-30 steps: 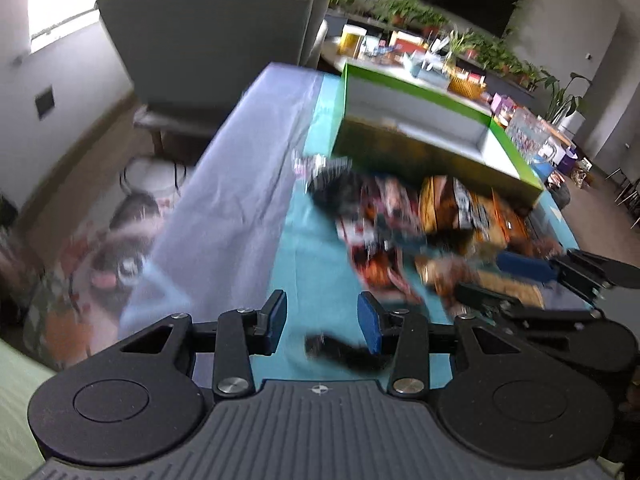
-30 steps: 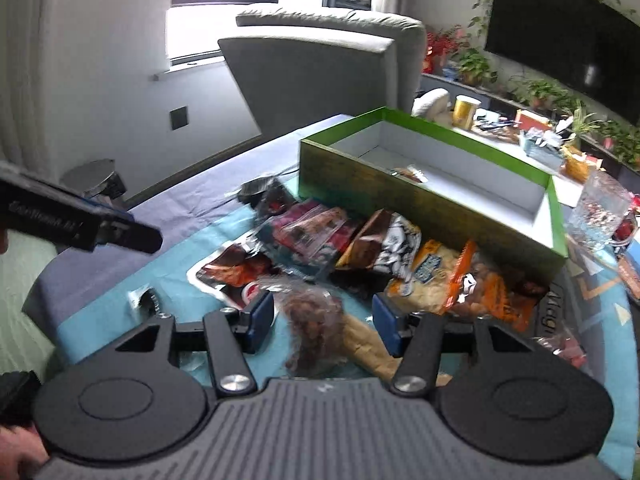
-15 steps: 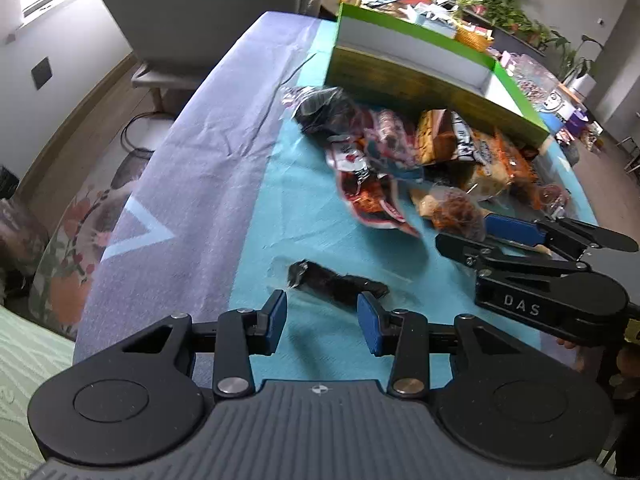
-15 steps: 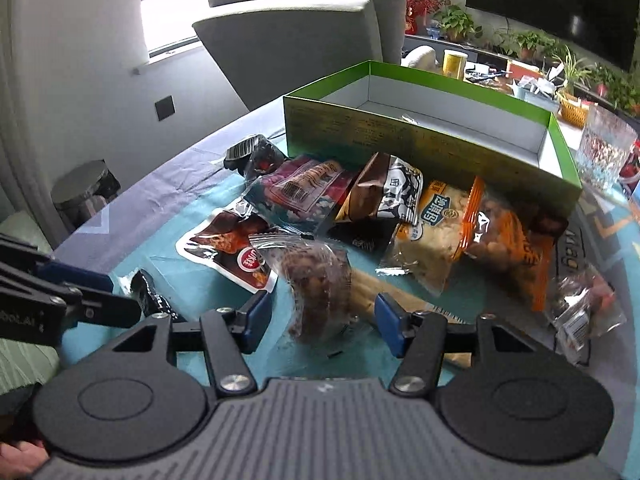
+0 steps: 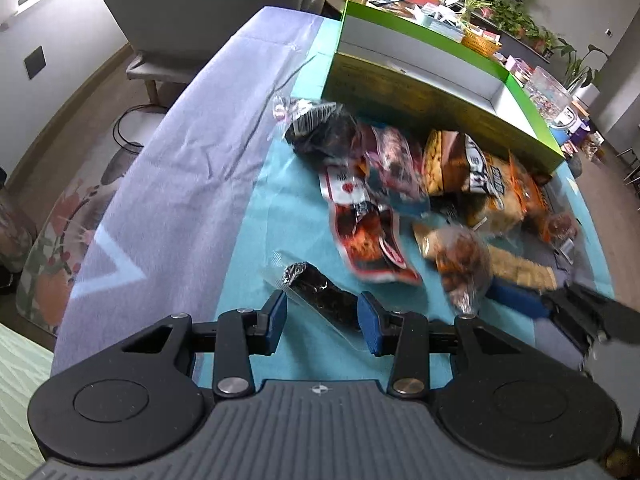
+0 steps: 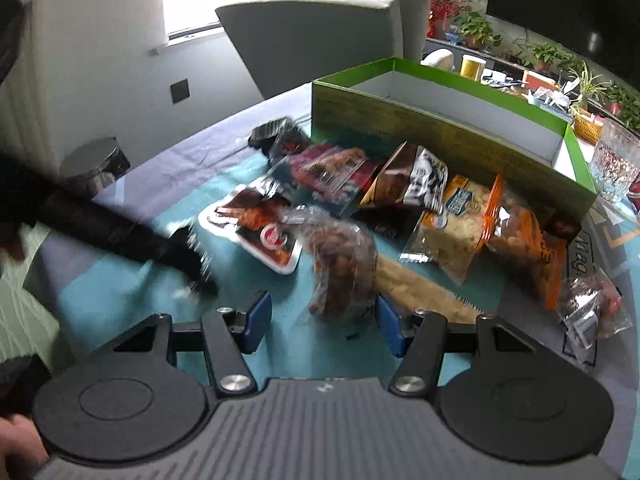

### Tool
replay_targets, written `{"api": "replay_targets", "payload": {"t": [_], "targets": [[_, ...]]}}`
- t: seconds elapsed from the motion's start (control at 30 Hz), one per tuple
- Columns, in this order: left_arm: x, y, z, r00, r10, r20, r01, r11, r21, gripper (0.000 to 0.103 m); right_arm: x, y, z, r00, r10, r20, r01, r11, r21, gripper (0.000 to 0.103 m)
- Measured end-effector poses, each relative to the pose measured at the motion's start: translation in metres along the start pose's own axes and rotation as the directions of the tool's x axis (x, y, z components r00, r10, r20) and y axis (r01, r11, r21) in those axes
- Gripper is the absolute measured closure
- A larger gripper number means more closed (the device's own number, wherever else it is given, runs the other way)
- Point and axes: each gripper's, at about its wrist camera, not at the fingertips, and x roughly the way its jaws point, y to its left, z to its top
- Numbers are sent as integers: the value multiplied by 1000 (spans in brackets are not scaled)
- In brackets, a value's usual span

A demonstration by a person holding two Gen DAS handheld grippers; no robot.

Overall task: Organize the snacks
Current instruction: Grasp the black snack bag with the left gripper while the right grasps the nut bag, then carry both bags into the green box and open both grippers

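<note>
A heap of snack packets (image 5: 404, 184) lies on the teal cloth in front of an open green box (image 5: 420, 92). My left gripper (image 5: 323, 324) is open over a dark bar in a clear wrapper (image 5: 320, 296); the bar's near end lies between the blue pads, which stand apart from it. In the right wrist view my right gripper (image 6: 324, 325) is open around the near end of a clear bag of brown snacks (image 6: 344, 276), with its pads not pressing on it. The green box (image 6: 440, 136) stands behind the packets (image 6: 404, 188). The left gripper (image 6: 120, 232) shows as a dark blur on the left.
The table's left edge (image 5: 132, 208) drops to the floor, with a grey armchair (image 6: 320, 28) beyond the far corner. A glass jar (image 6: 616, 164) stands right of the box. A small clear packet (image 6: 592, 308) lies at the right. Part of a hand (image 6: 16, 444) shows bottom left.
My left gripper moved forward and down, so the dark bar that lay ahead of it now sits between its pads. The right gripper barely moved and still frames the brown snack bag.
</note>
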Motion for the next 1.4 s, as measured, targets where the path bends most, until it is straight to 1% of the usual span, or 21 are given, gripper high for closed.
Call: {"api": "replay_targets", "payload": {"t": [0.13, 0.23, 0.33, 0.43, 0.57, 0.6, 0.63, 0.73, 0.8, 0.87, 0.9, 0.93, 0.97, 1.0, 1.1, 1.17, 1.23, 1.4], "targets": [[0, -1, 1, 1000, 8, -10, -8, 1000, 4, 66, -3, -2, 0, 1000, -6, 4, 6, 1000, 19, 53], [-3, 3, 0, 1000, 2, -23, -3, 999, -32, 66, -2, -7, 6, 1000, -2, 0, 2, 998, 66, 53], [-10, 6, 2, 1000, -23, -14, 22, 997, -69, 66, 0, -13, 12, 1000, 9, 4, -9, 993, 120, 53], [-13, 4, 4, 999, -42, 0, 42, 996, -79, 60, 4, -13, 17, 1000, -5, 8, 4, 992, 128, 53], [4, -4, 6, 1000, -3, -26, 0, 996, -91, 59, 11, -9, 18, 1000, -28, 1, 27, 993, 118, 53], [7, -7, 6, 1000, 5, -22, -6, 997, -83, 58, 11, -8, 18, 1000, -30, 4, 29, 993, 113, 53], [8, -11, 6, 1000, 25, 0, -25, 998, -64, 57, 10, -7, 17, 1000, -25, 2, 24, 994, 110, 53], [11, -19, 5, 999, 51, 5, -51, 998, -25, 57, 8, -8, 17, 1000, -13, 1, 12, 994, 111, 53], [12, -19, 4, 999, 51, 12, -51, 999, 5, 59, 9, -7, 17, 1000, -15, 1, 15, 994, 109, 53], [11, -19, 1, 999, 36, 22, -37, 998, 48, 71, 10, -7, 18, 1000, -19, 8, 18, 994, 107, 54], [10, -18, 1, 999, 26, 28, -28, 998, 57, 73, 10, -6, 18, 1000, -19, 11, 17, 994, 106, 54], [8, -17, 0, 999, 23, 28, -25, 997, 70, 75, 11, -4, 18, 1000, -14, 5, 13, 996, 91, 59], [7, -16, -2, 999, 20, 31, -22, 996, 90, 77, 10, -3, 17, 1000, -20, 8, 20, 997, 80, 74], [4, -15, -3, 999, 17, 36, -20, 995, 102, 85, 8, -3, 17, 1000, -20, 9, 19, 996, 82, 75], [-9, -11, -8, 998, -10, 56, 3, 992, 129, 85, 0, -9, 18, 1000, 1, 25, -4, 992, 124, 75], [-19, -11, -10, 996, -16, 84, 3, 989, 147, 85, -8, -11, 19, 999, -13, 40, 8, 993, 122, 75], [-26, -11, -10, 995, -17, 95, 2, 987, 159, 85, -15, -12, 20, 998, -18, 54, 11, 993, 115, 75], [-40, -10, -7, 991, -43, 129, 23, 988, 151, 85, -29, -15, 23, 994, -40, 98, 27, 992, 122, 75]]}}
